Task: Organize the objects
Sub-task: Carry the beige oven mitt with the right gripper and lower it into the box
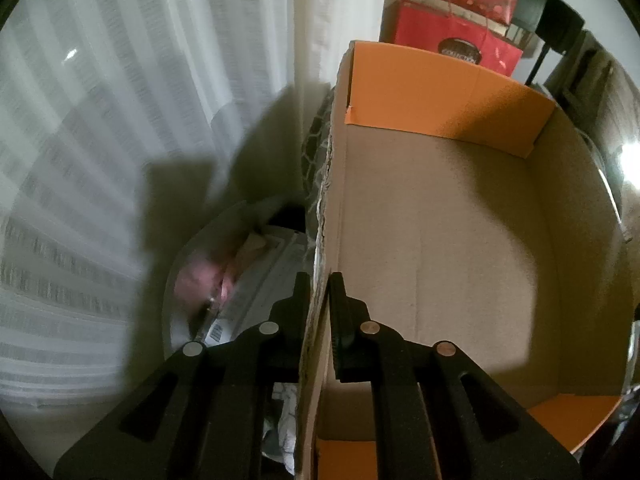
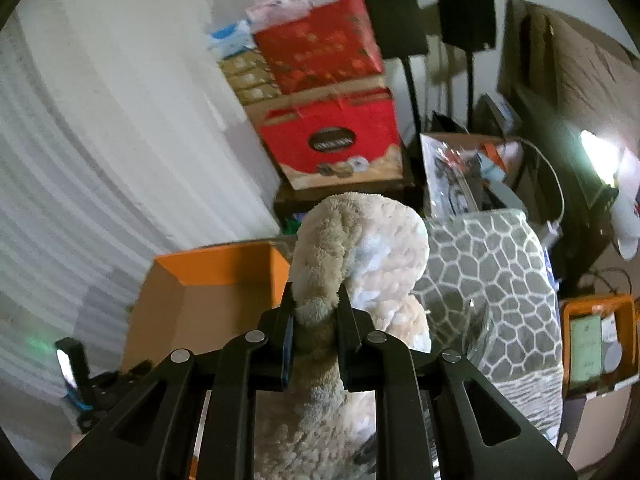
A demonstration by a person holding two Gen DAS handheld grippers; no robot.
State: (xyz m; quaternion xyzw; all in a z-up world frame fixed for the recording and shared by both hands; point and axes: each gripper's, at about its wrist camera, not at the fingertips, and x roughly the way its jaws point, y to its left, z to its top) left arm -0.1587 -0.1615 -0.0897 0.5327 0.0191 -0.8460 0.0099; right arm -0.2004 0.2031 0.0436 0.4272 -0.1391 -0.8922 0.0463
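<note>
In the left wrist view an open cardboard box (image 1: 440, 248) with orange flaps lies in front, its inside bare. My left gripper (image 1: 319, 284) is shut on the box's left wall, one finger on each side of the torn edge. In the right wrist view my right gripper (image 2: 316, 300) is shut on a beige and white plush toy (image 2: 360, 248) and holds it up. The same box (image 2: 208, 296) sits lower left of the toy. The other gripper (image 2: 76, 376) shows at that box's near left corner.
White curtains (image 1: 120, 160) hang on the left. Red gift boxes (image 2: 328, 140) are stacked behind. A grey honeycomb-patterned cushion (image 2: 492, 280) lies right of the toy. Black stands (image 2: 404, 40), a lamp (image 2: 600, 160) and an orange tray (image 2: 596, 344) are on the right. A bin with wrappers (image 1: 240, 280) lies left of the box.
</note>
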